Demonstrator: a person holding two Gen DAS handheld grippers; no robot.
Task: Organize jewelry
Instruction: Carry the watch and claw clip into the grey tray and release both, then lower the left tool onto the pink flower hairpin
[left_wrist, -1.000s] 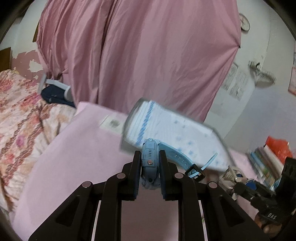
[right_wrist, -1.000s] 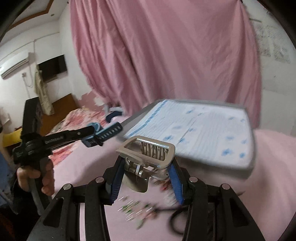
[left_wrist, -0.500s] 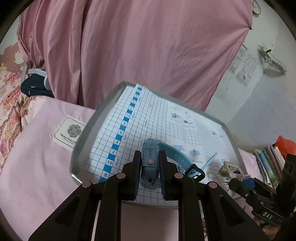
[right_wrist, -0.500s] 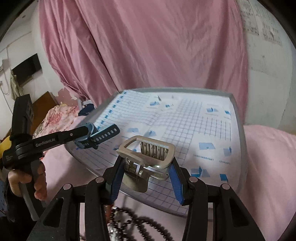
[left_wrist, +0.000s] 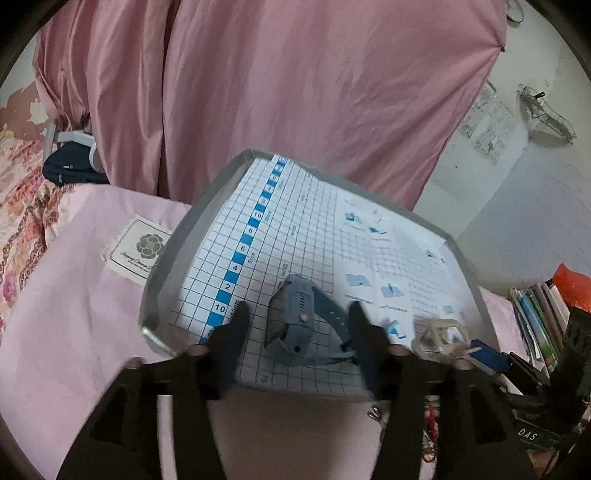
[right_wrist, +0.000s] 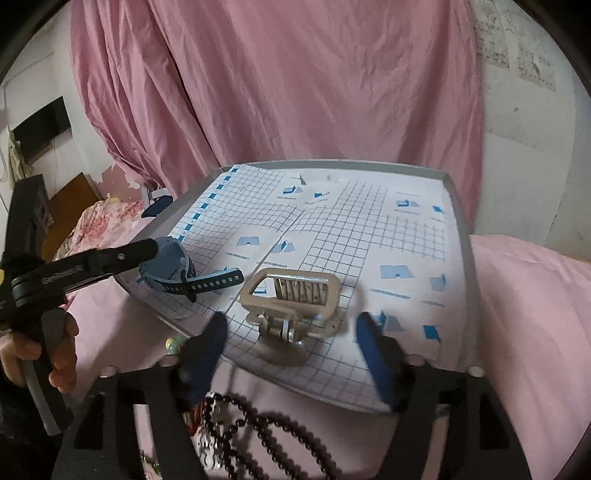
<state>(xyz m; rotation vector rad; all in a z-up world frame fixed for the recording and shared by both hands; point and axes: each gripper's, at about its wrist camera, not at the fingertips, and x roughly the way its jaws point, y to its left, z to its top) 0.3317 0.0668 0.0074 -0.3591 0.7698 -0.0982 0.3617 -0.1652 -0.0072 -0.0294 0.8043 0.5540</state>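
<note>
- My left tongs (left_wrist: 299, 332) stand spread wide, gripping nothing; the blue watch (left_wrist: 299, 317) lies between the two fingers on the gridded sheet inside the grey tray (left_wrist: 162, 266), near its front left corner.
- My right tongs (right_wrist: 291, 332) are likewise released, with the silver hair clip (right_wrist: 291, 295) resting on the sheet between them, close to the tray's (right_wrist: 461, 229) front edge.
- From the left wrist I cannot tell whether either finger brushes the watch. The right wrist view settles part of it: the upper finger of the left tongs (right_wrist: 147, 251) lies right against the watch (right_wrist: 170, 266), and the strap trails toward the clip.
- Only the right wrist view shows my left hand (right_wrist: 40, 350) around the handle of the left tongs, and a string of dark beads (right_wrist: 258, 435) on the pink counter (right_wrist: 528, 314) just before the tray.
- Only the left wrist view shows a white card with a flower emblem (left_wrist: 140, 247) tucked under the tray's left side, a flowered bedspread (left_wrist: 22, 206) at far left, and a stack of books (left_wrist: 535, 314) at far right.
- In the left wrist view the clip (left_wrist: 443, 336) appears pale and blurred at the tray's right front, with the right tongs (left_wrist: 476, 356) beside it.
- A pink curtain (right_wrist: 295, 81) hangs behind the tray in both views.
</note>
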